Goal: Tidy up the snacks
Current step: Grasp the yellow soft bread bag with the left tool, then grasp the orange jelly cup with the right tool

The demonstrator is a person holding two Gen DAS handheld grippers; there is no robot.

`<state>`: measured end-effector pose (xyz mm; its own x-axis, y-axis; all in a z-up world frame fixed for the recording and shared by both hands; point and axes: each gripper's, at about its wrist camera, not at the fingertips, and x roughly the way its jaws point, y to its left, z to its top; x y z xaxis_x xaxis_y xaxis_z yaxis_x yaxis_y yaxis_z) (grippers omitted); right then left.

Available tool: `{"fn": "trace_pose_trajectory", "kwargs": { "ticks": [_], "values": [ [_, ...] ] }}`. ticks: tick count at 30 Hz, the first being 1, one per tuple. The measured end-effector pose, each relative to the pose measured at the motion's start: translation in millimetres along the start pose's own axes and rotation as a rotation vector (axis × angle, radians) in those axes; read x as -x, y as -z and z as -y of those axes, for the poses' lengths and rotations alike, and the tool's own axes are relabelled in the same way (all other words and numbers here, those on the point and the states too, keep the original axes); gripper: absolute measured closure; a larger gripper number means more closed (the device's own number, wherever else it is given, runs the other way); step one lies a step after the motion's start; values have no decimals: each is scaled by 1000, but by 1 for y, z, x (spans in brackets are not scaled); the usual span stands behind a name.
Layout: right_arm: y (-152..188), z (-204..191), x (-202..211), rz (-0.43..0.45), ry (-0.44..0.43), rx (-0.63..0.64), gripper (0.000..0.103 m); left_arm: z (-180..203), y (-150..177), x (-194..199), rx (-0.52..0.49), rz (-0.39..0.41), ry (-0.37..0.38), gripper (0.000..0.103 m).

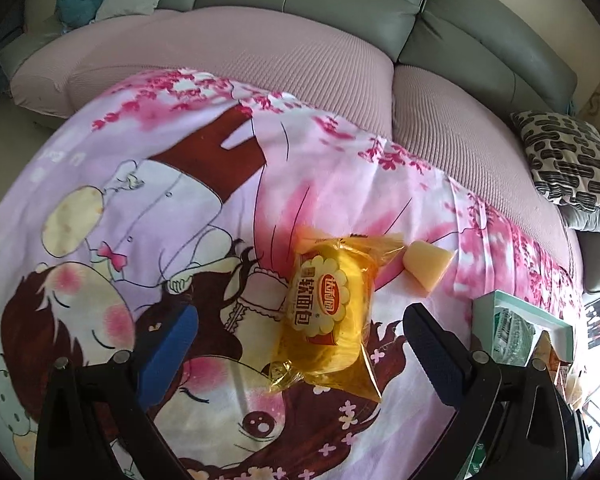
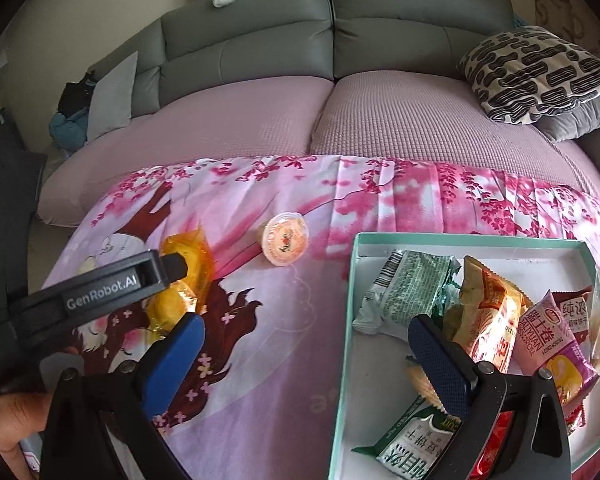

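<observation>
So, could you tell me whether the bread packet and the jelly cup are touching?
Apart: the right wrist view shows printed cloth between the bread packet and the jelly cup.

yellow bread pack point(image 1: 332, 312), teal-rimmed box point(image 2: 460, 239), pink cartoon sheet point(image 1: 140, 184)

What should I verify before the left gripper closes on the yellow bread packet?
1. Left gripper open: ok.
2. Yellow bread packet between the fingers: ok, though nearer the right one.
3. Jelly cup outside the jaws: ok.
4. Box has free floor space on its near left: ok.
5. Right gripper empty: ok, open over the box edge.
6. Fingers low enough to pinch: cannot tell.
</observation>
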<state>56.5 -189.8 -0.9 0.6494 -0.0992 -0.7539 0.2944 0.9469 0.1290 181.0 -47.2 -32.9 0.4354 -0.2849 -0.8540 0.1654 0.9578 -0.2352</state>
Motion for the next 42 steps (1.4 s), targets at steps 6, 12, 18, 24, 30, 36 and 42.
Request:
{"fn": "trace_pose_trajectory", "kwargs": {
  "ticks": [6,12,18,24,30,36,42],
  "values": [
    [-7,3,-7,2,28,24,6,0,1,-14,5,-28,15,2],
    [-21,8,-13,20,37,59,13,3,-1,-22,6,-48,47,15],
    [-33,5,-23,17,-6,64,20,1,-2,-25,11,-66,65,36],
    [-50,-12,-30,41,-12,133,21,-5,-7,-23,17,-50,94,54],
    [-56,-23,-49,5,-29,157,26,-17,-10,-18,36,-24,46,56],
    [-56,-33,-74,-62,-3,168,31,-27,-11,-17,49,-14,7,56],
    [-59,-40,-91,-93,4,170,37,-29,-12,-18,46,-11,-13,56]
  ]
}}
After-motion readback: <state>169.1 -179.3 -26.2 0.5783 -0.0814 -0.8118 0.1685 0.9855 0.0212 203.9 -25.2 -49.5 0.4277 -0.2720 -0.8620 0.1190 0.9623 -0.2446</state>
